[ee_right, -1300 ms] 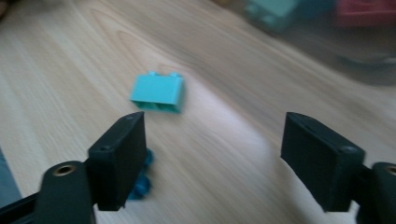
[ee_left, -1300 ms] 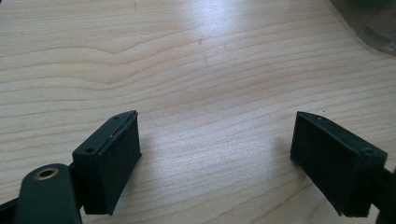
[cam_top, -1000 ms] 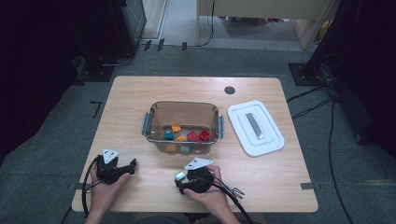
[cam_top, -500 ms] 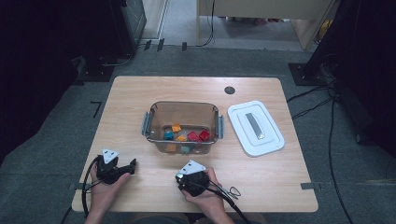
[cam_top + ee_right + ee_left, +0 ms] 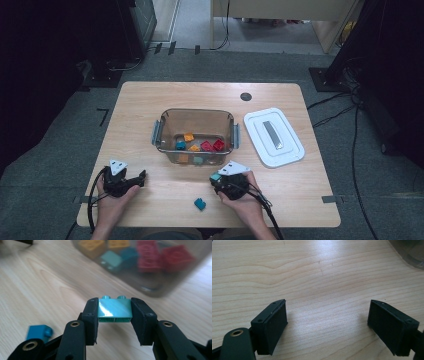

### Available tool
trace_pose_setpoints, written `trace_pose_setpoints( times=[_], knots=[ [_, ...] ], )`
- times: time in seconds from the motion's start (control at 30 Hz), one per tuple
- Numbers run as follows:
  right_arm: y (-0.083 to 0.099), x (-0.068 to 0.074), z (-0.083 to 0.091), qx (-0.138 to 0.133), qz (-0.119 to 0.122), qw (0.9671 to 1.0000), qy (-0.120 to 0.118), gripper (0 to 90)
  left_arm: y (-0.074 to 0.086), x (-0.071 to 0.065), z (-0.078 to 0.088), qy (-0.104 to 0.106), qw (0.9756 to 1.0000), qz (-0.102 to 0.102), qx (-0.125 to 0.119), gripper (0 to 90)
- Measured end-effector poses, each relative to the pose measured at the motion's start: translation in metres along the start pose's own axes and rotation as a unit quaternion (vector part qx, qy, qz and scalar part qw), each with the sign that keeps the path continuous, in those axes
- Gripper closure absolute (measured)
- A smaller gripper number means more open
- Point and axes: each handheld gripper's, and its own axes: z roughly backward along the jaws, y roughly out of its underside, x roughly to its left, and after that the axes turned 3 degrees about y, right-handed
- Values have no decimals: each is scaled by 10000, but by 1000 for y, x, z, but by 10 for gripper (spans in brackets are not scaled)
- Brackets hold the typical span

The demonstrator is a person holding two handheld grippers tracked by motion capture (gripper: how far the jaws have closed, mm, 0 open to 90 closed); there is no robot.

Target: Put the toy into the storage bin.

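Right gripper [image 5: 114,322] pinches a teal brick [image 5: 114,308] short of the bin [image 5: 196,116], blue brick [image 5: 200,203] loose behind-left, left gripper [image 5: 328,327] spread, idle; loading looks part-done.

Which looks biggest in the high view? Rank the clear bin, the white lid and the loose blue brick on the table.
1. clear bin
2. white lid, somewhat smaller
3. blue brick, by far the smallest

A bin [image 5: 196,134] sits mid-tabletop [image 5: 140,105] with bricks [image 5: 205,146] in it; its lid [image 5: 273,136] lies to its right. A loose brick [image 5: 200,203] lies near the front edge.
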Motion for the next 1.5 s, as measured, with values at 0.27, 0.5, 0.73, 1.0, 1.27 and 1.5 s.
trace_pose_setpoints(
  times=[0.27, 0.5, 0.73, 1.0, 1.27, 1.5],
  knots=[
    [0, -39, 27, 3, -236, 9996, 179, 601, 0, 0, 0, 0, 10000, 0, 0, 157],
    [-7, -68, 49, 8, -327, 9989, 347, 601, 0, 0, 0, 0, 10000, 0, 2, 157],
    [-23, -89, 68, -44, -399, 9986, 351, 601, 0, 0, 0, -1, 10000, 0, 1, 157],
    [-64, -94, 84, -189, -244, 9990, 334, 601, 0, 0, 0, 0, 10000, 4, -1, 157],
    [-113, -80, 70, -196, -10, 9998, 108, 601, 0, 0, 0, -1, 10000, -5, -3, 156],
    [-136, -62, 39, -43, 179, 9998, -57, 601, 0, 0, 0, -3, 10000, -3, -5, 157]
  ],
)
